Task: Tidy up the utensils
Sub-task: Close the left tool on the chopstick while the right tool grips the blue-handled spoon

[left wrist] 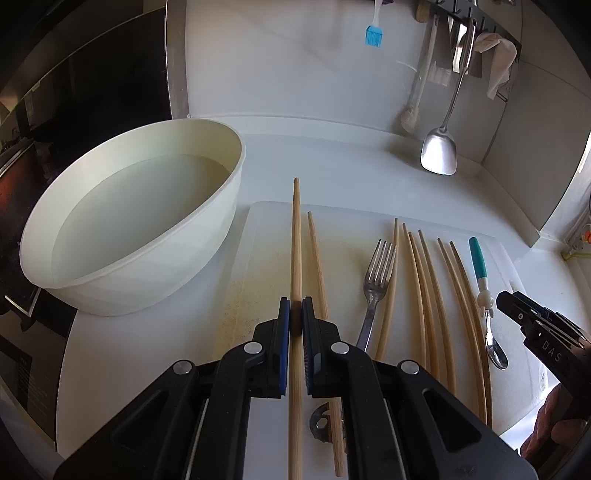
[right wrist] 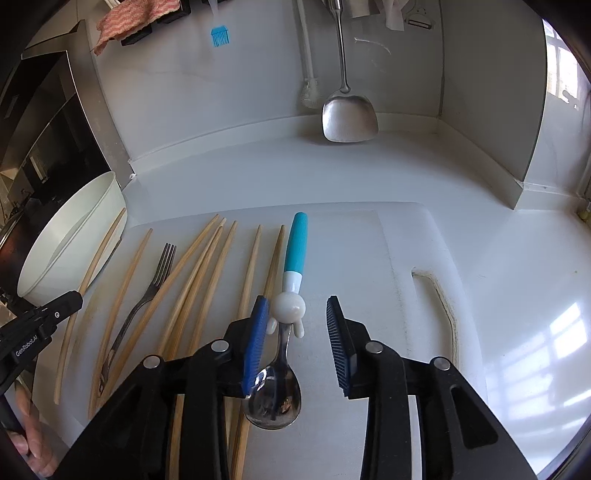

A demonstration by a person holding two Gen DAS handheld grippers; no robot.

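**Chopstick pinched on the left, spoon loose on the right**

My left gripper (left wrist: 295,312) is clamped on one chopstick (left wrist: 296,240), which runs straight out between the pads and ends past the far edge of the cutting board (left wrist: 369,218). A second chopstick (left wrist: 317,258) lies on the board just right of it, its near end under my right finger.

My right gripper (right wrist: 295,314) stands apart, pads pressing nothing. The spoon (right wrist: 286,332) lies on the board between them: its steel bowl is nearest me, close by the left pad, and its teal handle points away. The white figure at its neck sits just beside the left pad's tip; I cannot tell whether they touch. The right pad is well clear of it.

Left of the spoon, more chopsticks (right wrist: 207,273) fan across the board, and a fork (right wrist: 151,284) lies among them, tines far.

The white bowl (left wrist: 129,221) sits on the counter (right wrist: 517,258) just left of the board, a pale liquid in it.

On the far wall hang a steel spatula (right wrist: 349,118), a white brush (right wrist: 308,81), a blue basting brush (right wrist: 219,37) and a cloth (right wrist: 136,18).
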